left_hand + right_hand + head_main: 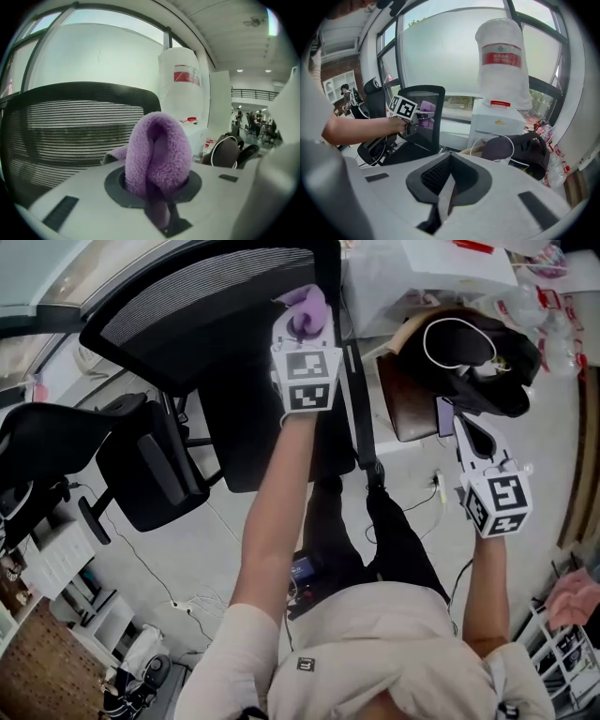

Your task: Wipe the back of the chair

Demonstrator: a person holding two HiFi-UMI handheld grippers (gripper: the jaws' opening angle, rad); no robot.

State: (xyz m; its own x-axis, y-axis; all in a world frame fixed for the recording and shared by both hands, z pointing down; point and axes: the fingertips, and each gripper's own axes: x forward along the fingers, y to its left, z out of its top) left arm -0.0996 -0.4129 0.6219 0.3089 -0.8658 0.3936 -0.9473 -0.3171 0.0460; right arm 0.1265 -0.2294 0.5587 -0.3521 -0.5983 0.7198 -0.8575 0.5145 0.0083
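**Head view:** L gripper [305,329] raised at top-right edge of chair back [197,296], purple cloth [307,306] at its tip. R gripper [466,432] lower, well apart from chair, near dark bag [478,362].

**Left gripper view:** jaws clamped on cloth, 1 folded loop sticking out. Mesh just beside; contact not confirmed.

**Right gripper view:** jaws together, 0 items between.

**Assessment:** cloth soft, light, compressible; grip at fold looks secure. Mesh prob. yields under pressure and chair may swivel. Rigid frame edge is best hold pt for bracing.
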